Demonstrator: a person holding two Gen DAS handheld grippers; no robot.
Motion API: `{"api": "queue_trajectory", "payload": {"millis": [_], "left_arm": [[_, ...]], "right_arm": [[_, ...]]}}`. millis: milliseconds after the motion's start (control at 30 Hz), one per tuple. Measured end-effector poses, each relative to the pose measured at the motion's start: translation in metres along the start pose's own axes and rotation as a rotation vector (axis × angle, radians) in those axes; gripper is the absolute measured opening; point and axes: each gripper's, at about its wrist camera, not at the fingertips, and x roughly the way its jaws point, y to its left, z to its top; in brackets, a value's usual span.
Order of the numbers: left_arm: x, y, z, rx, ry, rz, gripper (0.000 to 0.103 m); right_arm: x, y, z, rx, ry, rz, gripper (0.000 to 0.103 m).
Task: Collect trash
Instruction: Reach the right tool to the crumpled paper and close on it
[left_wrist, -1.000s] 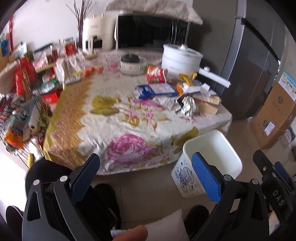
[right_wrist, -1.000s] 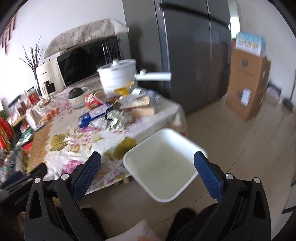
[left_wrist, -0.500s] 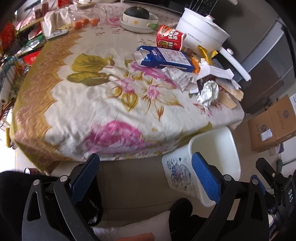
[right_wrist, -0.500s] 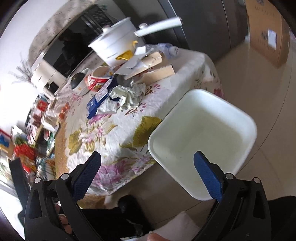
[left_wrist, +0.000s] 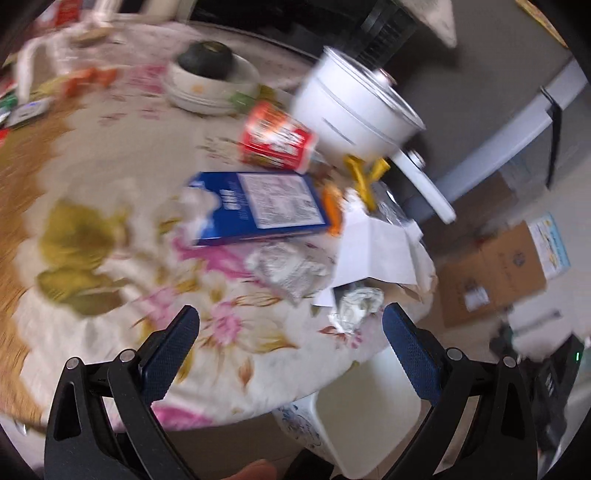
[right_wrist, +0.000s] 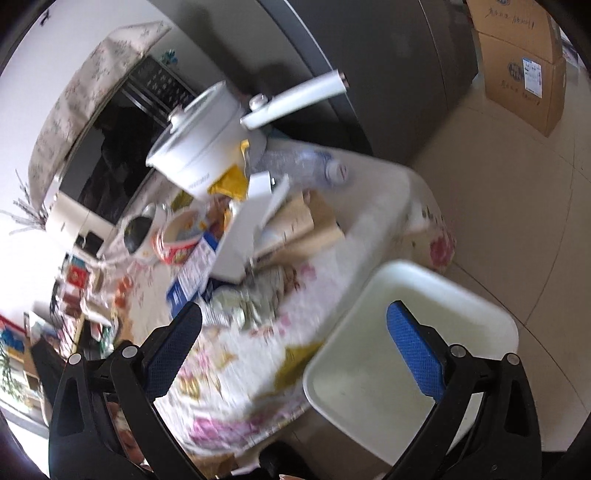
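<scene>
Both frames motion-blurred. Left gripper has its jaws spread wide with nothing between them, hanging over the near part of the flowered tablecloth. Right gripper is equally wide and empty, straddling the table edge, its right finger over the white bin. The bin sits on the floor against the table's edge and looks empty inside; the left view shows only its rim and a printed side wall below the cloth. The trash is clustered on the far right part of the table: a crumpled foil wrapper closest to the edge, a crumpled printed wrapper just left of it, and a torn blue carton lying flat behind those. A red instant-noodle cup lies on its side beyond the carton, with white folded paper and a yellow wrapper by the white electric pot. The right view adds brown cardboard pieces and a clear plastic bottle lying on its side beside the pot. Neither gripper touches any trash. Cardboard boxes sit on the floor beyond the table.
</scene>
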Motion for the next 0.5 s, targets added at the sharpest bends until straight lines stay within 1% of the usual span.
{"api": "queue_trajectory", "payload": {"millis": [33, 67, 100, 167, 200, 267, 333, 400, 500], "left_arm": [[0.009, -0.006, 0.004, 0.051, 0.037, -0.020, 0.097], [0.015, -0.015, 0.005, 0.109, 0.057, -0.033, 0.097], [0.019, -0.021, 0.004, 0.152, 0.063, -0.028, 0.097], [0.027, -0.046, 0.001, 0.285, 0.062, 0.010, 0.097], [0.033, -0.062, -0.002, 0.376, 0.053, 0.047, 0.097], [0.043, -0.080, -0.008, 0.477, 0.037, 0.103, 0.097], [0.055, -0.092, -0.012, 0.554, 0.016, 0.156, 0.097], [0.069, -0.102, -0.012, 0.615, -0.008, 0.199, 0.095], [0.081, -0.109, -0.014, 0.673, -0.018, 0.223, 0.085]], "right_arm": [[0.003, -0.001, 0.005, 0.006, -0.007, 0.003, 0.096], [0.007, -0.004, 0.009, 0.015, -0.013, 0.010, 0.096], [0.013, -0.013, 0.014, 0.036, -0.017, 0.013, 0.096], [0.025, -0.029, 0.019, 0.086, -0.002, -0.005, 0.096], [0.029, -0.035, 0.019, 0.109, 0.010, -0.011, 0.096], [0.042, -0.052, 0.024, 0.188, 0.045, -0.006, 0.096], [0.047, -0.059, 0.026, 0.221, 0.045, -0.005, 0.096], [0.050, -0.063, 0.030, 0.223, 0.028, -0.014, 0.096], [0.057, -0.065, 0.034, 0.219, 0.029, -0.016, 0.096]]}}
